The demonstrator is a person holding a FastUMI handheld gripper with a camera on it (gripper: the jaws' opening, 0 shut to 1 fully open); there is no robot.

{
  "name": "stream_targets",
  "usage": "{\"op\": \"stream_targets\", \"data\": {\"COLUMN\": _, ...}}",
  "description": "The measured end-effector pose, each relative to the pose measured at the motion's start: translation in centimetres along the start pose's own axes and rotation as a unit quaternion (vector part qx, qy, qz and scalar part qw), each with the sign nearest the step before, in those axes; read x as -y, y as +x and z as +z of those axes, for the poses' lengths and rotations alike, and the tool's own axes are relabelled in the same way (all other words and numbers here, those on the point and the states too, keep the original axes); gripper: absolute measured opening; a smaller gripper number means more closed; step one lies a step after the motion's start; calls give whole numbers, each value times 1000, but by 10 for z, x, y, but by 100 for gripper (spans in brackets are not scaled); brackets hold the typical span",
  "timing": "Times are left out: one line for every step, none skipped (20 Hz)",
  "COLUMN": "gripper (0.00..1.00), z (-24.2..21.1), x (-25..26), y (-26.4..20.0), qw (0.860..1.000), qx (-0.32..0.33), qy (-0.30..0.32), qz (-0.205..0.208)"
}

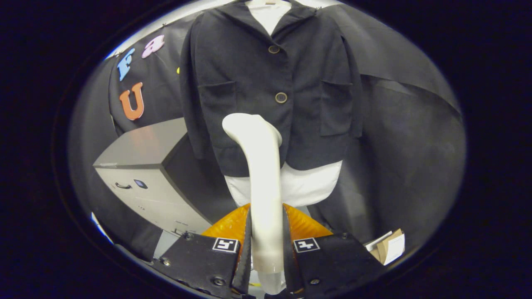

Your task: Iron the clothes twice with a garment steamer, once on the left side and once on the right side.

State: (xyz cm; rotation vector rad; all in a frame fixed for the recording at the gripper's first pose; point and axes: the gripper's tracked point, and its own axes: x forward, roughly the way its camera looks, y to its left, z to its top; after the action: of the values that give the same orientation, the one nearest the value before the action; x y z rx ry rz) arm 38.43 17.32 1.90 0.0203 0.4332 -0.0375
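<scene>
A white garment steamer [259, 166] stands upright between my fingers, and my gripper [266, 245] is shut on its handle. Its bent head reaches up in front of the lower middle of a dark buttoned jacket [266, 83]. The jacket hangs over a white mannequin torso [307, 187], with two buttons down the middle and a patch pocket on each side. The steamer head sits a little left of the button line, near the hem; whether it touches the cloth I cannot tell.
A grey cabinet [145, 174] with a handle stands to the left of the jacket. An orange rounded thing [226, 226] lies just beyond the fingers, below the torso. Cardboard and paper pieces [388, 247] lie low on the right.
</scene>
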Motion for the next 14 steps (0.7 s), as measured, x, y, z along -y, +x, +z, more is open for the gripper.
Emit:
{"op": "stream_targets", "data": {"gripper": 35, "z": 5, "x": 1, "y": -7, "qw": 1000, "qx": 7, "qy": 4, "qz": 3}}
{"op": "stream_targets", "data": {"gripper": 35, "z": 11, "x": 4, "y": -15, "qw": 1000, "qx": 14, "qy": 8, "qz": 5}}
{"op": "stream_targets", "data": {"gripper": 35, "z": 18, "x": 8, "y": -24, "qw": 1000, "qx": 23, "qy": 10, "qz": 7}}
{"op": "stream_targets", "data": {"gripper": 35, "z": 25, "x": 12, "y": -33, "qw": 999, "qx": 32, "qy": 14, "qz": 8}}
{"op": "stream_targets", "data": {"gripper": 35, "z": 32, "x": 17, "y": -42, "qw": 999, "qx": 41, "qy": 18, "qz": 11}}
{"op": "stream_targets", "data": {"gripper": 35, "z": 39, "x": 21, "y": -52, "qw": 998, "qx": 50, "qy": 23, "qz": 13}}
{"op": "stream_targets", "data": {"gripper": 35, "z": 47, "x": 26, "y": -61, "qw": 997, "qx": 61, "qy": 33, "qz": 15}}
{"op": "stream_targets", "data": {"gripper": 35, "z": 56, "x": 30, "y": -68, "qw": 996, "qx": 73, "qy": 38, "qz": 14}}
{"op": "stream_targets", "data": {"gripper": 36, "z": 65, "x": 39, "y": -76, "qw": 995, "qx": 86, "qy": 41, "qz": 11}}
{"op": "stream_targets", "data": {"gripper": 36, "z": 76, "x": 45, "y": -83, "qw": 994, "qx": 98, "qy": 46, "qz": 9}}
{"op": "stream_targets", "data": {"gripper": 36, "z": 88, "x": 50, "y": -89, "qw": 993, "qx": 109, "qy": 51, "qz": 9}}
{"op": "stream_targets", "data": {"gripper": 35, "z": 100, "x": 56, "y": -95, "qw": 991, "qx": 120, "qy": 58, "qz": 8}}
{"op": "stream_targets", "data": {"gripper": 35, "z": 113, "x": 62, "y": -101, "qw": 989, "qx": 133, "qy": 64, "qz": 7}}
{"op": "stream_targets", "data": {"gripper": 35, "z": 129, "x": 68, "y": -107, "qw": 987, "qx": 147, "qy": 68, "qz": 6}}
